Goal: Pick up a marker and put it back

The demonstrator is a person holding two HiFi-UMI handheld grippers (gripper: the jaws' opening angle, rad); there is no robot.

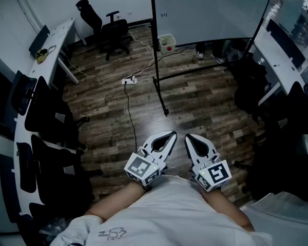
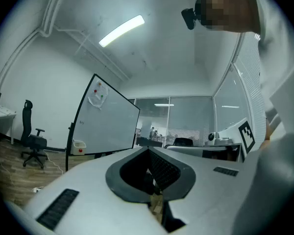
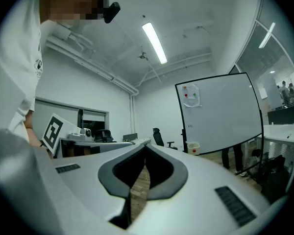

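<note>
Both hand-held grippers sit close to the person's body, side by side over the wooden floor [image 1: 195,101]. The left hand-held gripper [image 1: 170,134] has its jaws brought together at the tips with nothing between them. The right hand-held gripper [image 1: 187,136] is clenched and empty too. No marker can be made out in any view. The likeliest place for it is at the whiteboard [image 1: 210,9], which stands well apart from the grippers across the floor, but its ledge is too small to read from here. A marker should be light and stiff, with a smooth round plastic barrel that may roll or twist between flat pads. I judge the middle of the barrel the best hold, with the jaws set across it. The cap end is worse, since it could pull loose. Only a gentle squeeze should be needed. By count there are two hand-held grippers, one whiteboard, one small white box with a red spot [image 1: 167,42] at the board's foot, one power strip [image 1: 129,80] on the floor with its cable, and no markers that I can see.
</note>
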